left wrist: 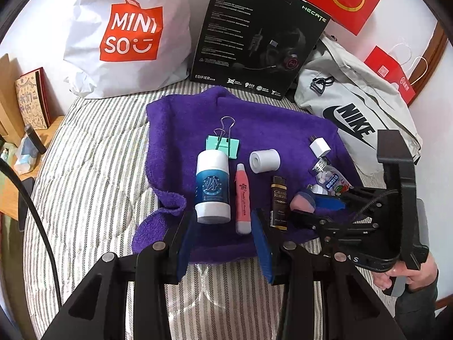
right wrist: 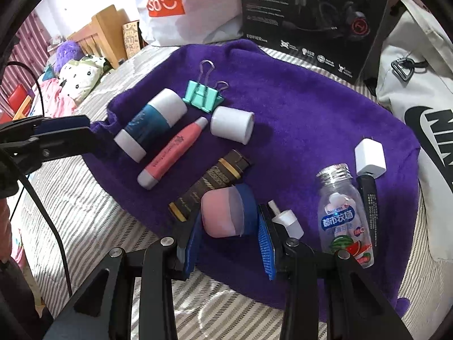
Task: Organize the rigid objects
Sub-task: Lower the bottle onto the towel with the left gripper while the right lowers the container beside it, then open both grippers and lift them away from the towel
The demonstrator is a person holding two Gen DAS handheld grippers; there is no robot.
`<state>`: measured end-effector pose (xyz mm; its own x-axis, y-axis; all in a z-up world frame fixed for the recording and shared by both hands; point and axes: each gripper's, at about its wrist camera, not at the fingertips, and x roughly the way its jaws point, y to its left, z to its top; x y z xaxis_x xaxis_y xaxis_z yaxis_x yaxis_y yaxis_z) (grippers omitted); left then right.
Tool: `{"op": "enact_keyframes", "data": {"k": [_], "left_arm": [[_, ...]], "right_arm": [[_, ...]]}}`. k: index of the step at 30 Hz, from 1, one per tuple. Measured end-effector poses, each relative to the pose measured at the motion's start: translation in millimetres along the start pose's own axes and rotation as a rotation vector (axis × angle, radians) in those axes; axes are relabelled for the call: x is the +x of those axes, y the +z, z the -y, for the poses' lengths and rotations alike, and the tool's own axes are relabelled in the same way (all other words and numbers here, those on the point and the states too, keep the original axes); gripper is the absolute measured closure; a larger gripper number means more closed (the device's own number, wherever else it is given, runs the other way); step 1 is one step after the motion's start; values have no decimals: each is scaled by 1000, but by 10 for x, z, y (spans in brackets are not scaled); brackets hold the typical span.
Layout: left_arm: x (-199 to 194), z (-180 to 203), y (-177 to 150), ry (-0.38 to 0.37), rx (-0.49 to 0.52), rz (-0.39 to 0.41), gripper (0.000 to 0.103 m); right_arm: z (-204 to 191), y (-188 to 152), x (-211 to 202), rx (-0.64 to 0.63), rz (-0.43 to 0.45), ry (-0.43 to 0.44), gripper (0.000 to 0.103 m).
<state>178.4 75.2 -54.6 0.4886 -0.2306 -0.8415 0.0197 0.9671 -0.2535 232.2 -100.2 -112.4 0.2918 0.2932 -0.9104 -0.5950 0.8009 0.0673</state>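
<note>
So everything's on my bed with the grey-striped sheet (left wrist: 85, 170), with a purple terry towel (right wrist: 297, 107) spread over it. Along the back sit a white Miniso shopping bag (left wrist: 127, 34), a black headset box (left wrist: 254, 34) and a pale grey Nike bag (left wrist: 348, 107).

On the towel, biggest first: a blue-and-white cylindrical bottle (left wrist: 212, 187) lying by the towel's left edge, a clear plastic mint bottle with a silver threaded neck (right wrist: 344, 212) on the right, a pink-and-white pen-shaped tube (left wrist: 243, 198), a dark brown flat pack with gold print (left wrist: 279, 201), a white stubby cylinder (left wrist: 264, 161), a mint-green binder clip (left wrist: 223, 144), and a white charger plug (right wrist: 370, 158).

My right hand-held gripper (right wrist: 232, 223) is clamped on a small pink rounded block (right wrist: 223, 215), just beside the dark pack. My left hand-held gripper (left wrist: 223, 243) is partly open with nothing in it, hovering just short of the blue-and-white bottle
</note>
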Motion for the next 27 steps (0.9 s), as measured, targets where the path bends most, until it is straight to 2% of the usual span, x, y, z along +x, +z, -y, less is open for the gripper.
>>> {"op": "enact_keyframes", "data": {"k": [16, 18, 20, 23, 27], "left_arm": [[-118, 11, -12, 18, -2, 5, 65], [-155, 23, -33, 24, 3, 7, 62], [-200, 38, -59, 26, 10, 14, 52], [-278, 87, -103, 23, 19, 23, 51], [-386, 158, -180, 21, 30, 31, 43]], "right_arm": [[62, -9, 68, -10, -13, 6, 64], [63, -3, 67, -10, -20, 5, 63], [80, -3, 58, 0, -33, 4, 62], [121, -9, 1, 26, -42, 25, 61], [124, -52, -131, 23, -27, -2, 52]]}}
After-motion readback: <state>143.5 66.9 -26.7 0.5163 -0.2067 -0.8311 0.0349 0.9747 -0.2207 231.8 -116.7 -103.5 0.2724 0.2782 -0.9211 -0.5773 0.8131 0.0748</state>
